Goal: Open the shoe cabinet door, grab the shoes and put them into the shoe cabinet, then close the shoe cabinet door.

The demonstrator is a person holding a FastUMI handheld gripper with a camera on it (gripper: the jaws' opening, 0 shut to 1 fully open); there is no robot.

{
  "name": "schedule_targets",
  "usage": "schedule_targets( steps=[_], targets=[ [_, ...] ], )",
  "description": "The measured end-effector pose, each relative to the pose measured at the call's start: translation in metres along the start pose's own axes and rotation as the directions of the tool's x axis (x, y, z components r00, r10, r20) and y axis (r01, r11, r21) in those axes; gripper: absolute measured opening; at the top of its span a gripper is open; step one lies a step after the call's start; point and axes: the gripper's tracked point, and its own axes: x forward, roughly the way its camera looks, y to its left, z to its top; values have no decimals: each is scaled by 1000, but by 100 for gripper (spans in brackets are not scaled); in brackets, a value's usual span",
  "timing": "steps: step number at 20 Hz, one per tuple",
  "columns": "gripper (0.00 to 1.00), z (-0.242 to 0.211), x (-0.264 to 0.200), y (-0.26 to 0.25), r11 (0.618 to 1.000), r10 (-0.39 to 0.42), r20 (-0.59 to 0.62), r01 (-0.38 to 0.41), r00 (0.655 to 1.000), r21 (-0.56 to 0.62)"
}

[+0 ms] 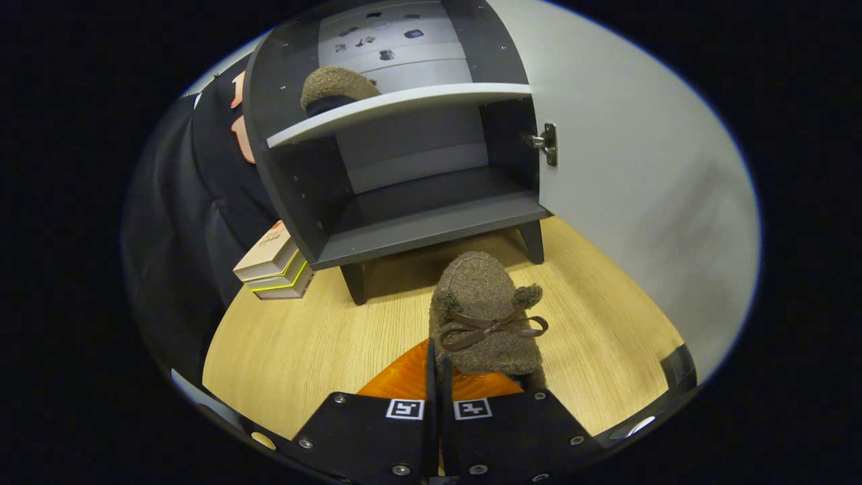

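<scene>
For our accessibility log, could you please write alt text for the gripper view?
The hand-held gripper is shut on a brown fuzzy shoe with a bow, held above a wooden floor. Ahead stands the grey shoe cabinet, door open, its matching shoe already on the upper shelf.

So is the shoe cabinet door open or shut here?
Open: the door swings out on its hinge, baring both shelves. The gripper is shut on a shoe.

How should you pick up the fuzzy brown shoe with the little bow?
Pinch the fuzzy brown shoe by its back rim, coming from behind, as the tool does now: its fingers look shut on that thin edge, while the rounded toe points toward the open shoe cabinet.
</scene>
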Motion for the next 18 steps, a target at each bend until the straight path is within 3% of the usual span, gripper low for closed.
schedule_targets(
  steps=[10, 18],
  targets=[
    [2, 111, -70, 31, 996, 55, 140, -44, 989, -75],
    [2, 200, -63, 39, 989, 82, 208, -54, 975, -137]
  ],
)
